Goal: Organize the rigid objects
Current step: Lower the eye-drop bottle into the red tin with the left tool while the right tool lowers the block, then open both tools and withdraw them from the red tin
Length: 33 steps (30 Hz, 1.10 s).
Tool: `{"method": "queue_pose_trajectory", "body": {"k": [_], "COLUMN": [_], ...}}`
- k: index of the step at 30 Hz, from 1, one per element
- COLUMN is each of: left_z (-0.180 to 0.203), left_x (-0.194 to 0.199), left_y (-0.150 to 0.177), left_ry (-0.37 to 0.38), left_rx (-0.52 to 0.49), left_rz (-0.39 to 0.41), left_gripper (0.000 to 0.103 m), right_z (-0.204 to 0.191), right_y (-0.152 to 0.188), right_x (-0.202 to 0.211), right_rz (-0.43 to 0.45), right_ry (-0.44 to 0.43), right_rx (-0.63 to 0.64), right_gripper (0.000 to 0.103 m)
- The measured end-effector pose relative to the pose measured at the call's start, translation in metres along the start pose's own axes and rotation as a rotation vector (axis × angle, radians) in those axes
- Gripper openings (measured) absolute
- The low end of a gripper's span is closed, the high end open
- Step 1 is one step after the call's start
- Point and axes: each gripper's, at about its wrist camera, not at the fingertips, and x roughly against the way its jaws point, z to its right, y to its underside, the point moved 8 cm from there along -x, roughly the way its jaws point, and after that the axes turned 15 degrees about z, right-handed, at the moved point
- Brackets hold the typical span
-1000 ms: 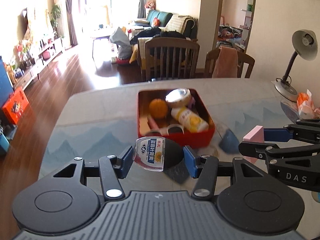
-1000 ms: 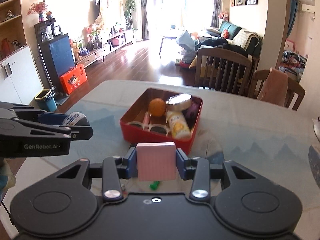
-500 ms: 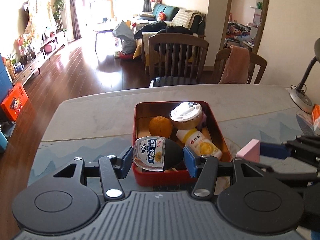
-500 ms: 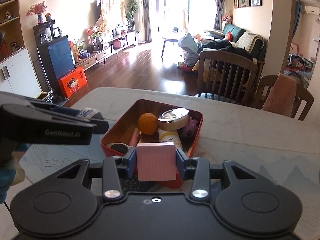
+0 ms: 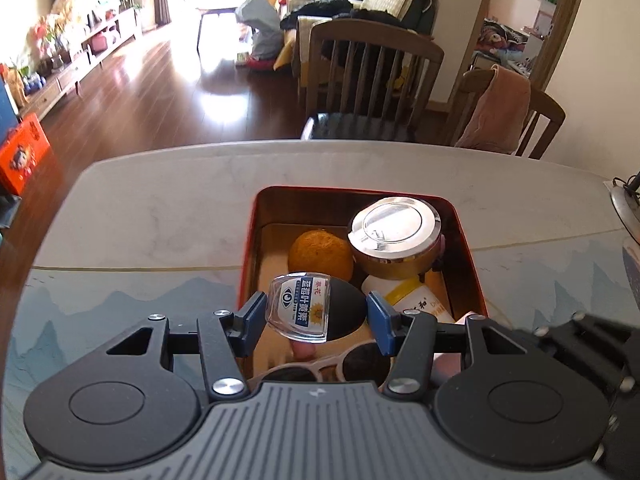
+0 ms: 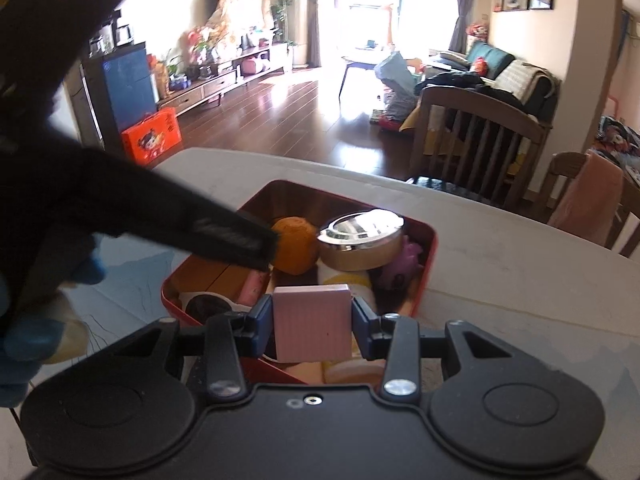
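My left gripper is shut on a small clear bottle with a blue label and black cap, held over the near end of the red tin box. My right gripper is shut on a pink block, held over the near edge of the same box. The box holds an orange, a gold jar with a silver lid, a white and yellow bottle, white-framed sunglasses and a purple toy. The left gripper's black body crosses the right wrist view.
The box stands on a marble-pattern table. Two wooden chairs stand at the far edge, one with a pink cloth over it. A lamp base sits at the right edge.
Both grippers have moved forward and over the red box, each still holding its object. The left gripper now fills the left of the right wrist view.
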Motion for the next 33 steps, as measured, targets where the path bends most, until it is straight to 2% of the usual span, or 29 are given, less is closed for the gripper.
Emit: {"method": "queue_pose_trajectory", "body": {"k": [6, 19, 23, 28, 33], "left_z": [0.006, 0.004, 0.005, 0.003, 0.003], "left_x": [-0.024, -0.048, -0.049, -0.045, -0.033], "left_y": [0.008, 0.032, 0.036, 0.032, 0.024], "left_ry": [0.011, 0.004, 0.0, -0.003, 0.003], "left_rx": [-0.009, -0.015, -0.038, -0.016, -0.018], "left_rz": [-0.046, -0.119, -0.121, -0.12, -0.081], "left_gripper": [0.054, 0.054, 0.054, 0.054, 0.065], "right_z": [-0.003, -0.005, -0.005, -0.004, -0.001], "right_y": [0.008, 0.015, 0.016, 0.016, 0.013], "right_x": [-0.013, -0.022, -0.021, -0.019, -0.014], "right_rz": [-0.025, -0.057, -0.061, -0.067, -0.063], "right_ry": [-0.013, -0.048, -0.048, -0.047, -0.04], "right_rx": [0.009, -0.012, -0.028, -0.038, -0.068], "right_gripper": [0.04, 0.039, 0.04, 0.043, 0.048]}}
